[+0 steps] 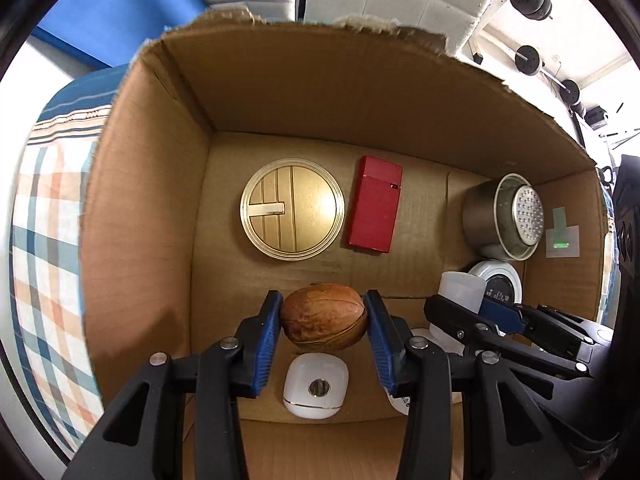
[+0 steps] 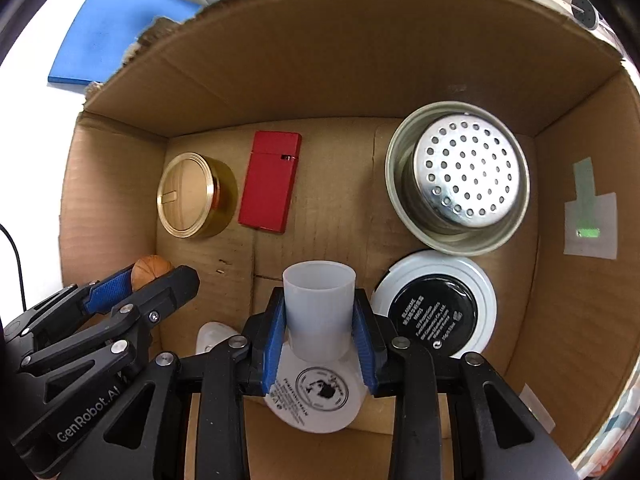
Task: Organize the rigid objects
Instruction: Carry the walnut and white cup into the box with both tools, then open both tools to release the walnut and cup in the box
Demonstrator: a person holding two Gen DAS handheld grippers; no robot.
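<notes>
Inside the cardboard box (image 2: 304, 80) bare floor runs down the middle, between the red case (image 2: 270, 182) and the perforated metal cup (image 2: 460, 176). The gold round tin (image 1: 292, 208) sits just beside the red case, near the left wall. Along the right, the metal cup and the black-and-white jar (image 2: 436, 308) leave little room. The white pod (image 1: 316, 388) and a printed white disc (image 2: 316, 396) crowd the near edge.

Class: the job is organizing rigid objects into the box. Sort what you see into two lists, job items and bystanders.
Job items:
walnut-like shell in left claw
white plastic cup in right claw
cardboard box
gold round tin
red case
perforated metal cup

Bystanders:
blue board
plaid cloth
</notes>
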